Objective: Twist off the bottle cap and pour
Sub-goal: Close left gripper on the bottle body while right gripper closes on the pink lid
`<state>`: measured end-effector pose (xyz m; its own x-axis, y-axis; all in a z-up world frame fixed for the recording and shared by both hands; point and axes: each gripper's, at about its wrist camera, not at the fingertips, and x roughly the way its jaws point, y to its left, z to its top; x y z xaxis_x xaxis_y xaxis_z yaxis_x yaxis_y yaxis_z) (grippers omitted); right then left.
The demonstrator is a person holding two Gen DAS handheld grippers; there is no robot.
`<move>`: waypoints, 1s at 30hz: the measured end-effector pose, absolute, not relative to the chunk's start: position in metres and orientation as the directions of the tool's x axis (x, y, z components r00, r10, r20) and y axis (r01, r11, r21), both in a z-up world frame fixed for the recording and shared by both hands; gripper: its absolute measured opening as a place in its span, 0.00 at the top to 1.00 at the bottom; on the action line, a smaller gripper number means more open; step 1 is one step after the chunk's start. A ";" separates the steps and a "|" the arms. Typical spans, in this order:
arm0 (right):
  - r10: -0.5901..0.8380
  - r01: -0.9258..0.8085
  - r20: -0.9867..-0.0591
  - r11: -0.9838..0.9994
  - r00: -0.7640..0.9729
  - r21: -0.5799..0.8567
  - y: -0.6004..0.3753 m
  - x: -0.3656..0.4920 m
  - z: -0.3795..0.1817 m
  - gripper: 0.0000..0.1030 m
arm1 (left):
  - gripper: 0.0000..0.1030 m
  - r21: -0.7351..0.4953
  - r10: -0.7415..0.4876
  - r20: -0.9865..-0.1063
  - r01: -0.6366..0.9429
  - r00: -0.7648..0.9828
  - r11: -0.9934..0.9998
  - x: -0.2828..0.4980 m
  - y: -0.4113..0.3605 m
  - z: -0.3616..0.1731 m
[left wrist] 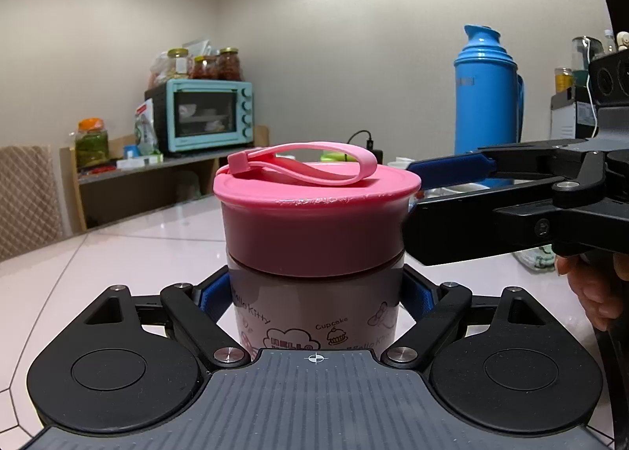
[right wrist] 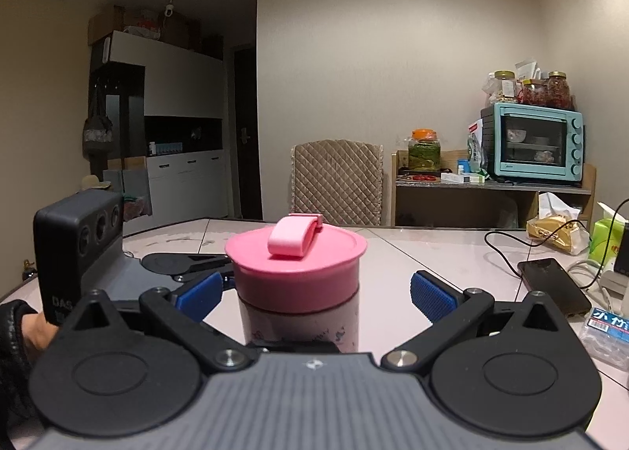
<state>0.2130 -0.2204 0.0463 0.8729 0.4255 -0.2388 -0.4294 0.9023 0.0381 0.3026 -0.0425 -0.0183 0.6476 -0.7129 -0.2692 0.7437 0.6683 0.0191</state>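
A pink Hello Kitty bottle (left wrist: 314, 316) stands upright on the white table (left wrist: 118, 253). Its wide pink screw cap (left wrist: 314, 214) carries a pink loop strap (left wrist: 314, 163). My left gripper (left wrist: 314, 292) is shut on the bottle body just below the cap, a blue pad on each side. My right gripper (right wrist: 314, 292) is open, with its blue pads (right wrist: 432, 296) on either side of the cap (right wrist: 297, 265) and a gap on the right. In the left wrist view the right gripper (left wrist: 424, 194) reaches in from the right at cap height.
A blue thermos (left wrist: 487, 92) stands behind the bottle on the right. A black phone (right wrist: 554, 289) with a cable, a tissue pack (right wrist: 607, 328) and a snack bag (right wrist: 554, 230) lie on the table's right side. A teal oven (right wrist: 534, 143) sits on a shelf beyond.
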 end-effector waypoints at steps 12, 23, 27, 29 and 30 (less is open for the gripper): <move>0.413 -0.422 -0.272 0.906 0.869 0.026 -0.198 0.231 0.048 0.00 | 0.13 0.011 -0.731 -0.267 0.760 0.628 0.649 0.308 -0.038 -0.020; 0.401 -0.408 -0.298 0.912 0.866 0.040 -0.192 0.241 0.043 0.10 | 0.13 0.008 -0.735 -0.267 0.764 0.623 0.645 0.309 -0.037 -0.020; 0.396 -0.405 -0.303 0.914 0.867 0.034 -0.190 0.243 0.043 0.17 | 0.13 0.009 -0.735 -0.268 0.764 0.623 0.645 0.309 -0.038 -0.020; 0.394 -0.403 -0.302 0.914 0.868 0.034 -0.190 0.242 0.043 0.17 | 0.13 0.009 -0.735 -0.269 0.764 0.623 0.645 0.309 -0.038 -0.020; 0.394 -0.403 -0.302 0.915 0.868 0.036 -0.190 0.242 0.043 0.17 | 0.13 0.009 -0.735 -0.269 0.764 0.623 0.645 0.309 -0.038 -0.020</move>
<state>0.2423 -0.1901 0.0427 0.8681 0.3942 -0.3016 -0.4029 0.9146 0.0355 0.3092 -0.0378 -0.0203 0.6229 -0.7347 -0.2687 0.7643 0.6449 0.0087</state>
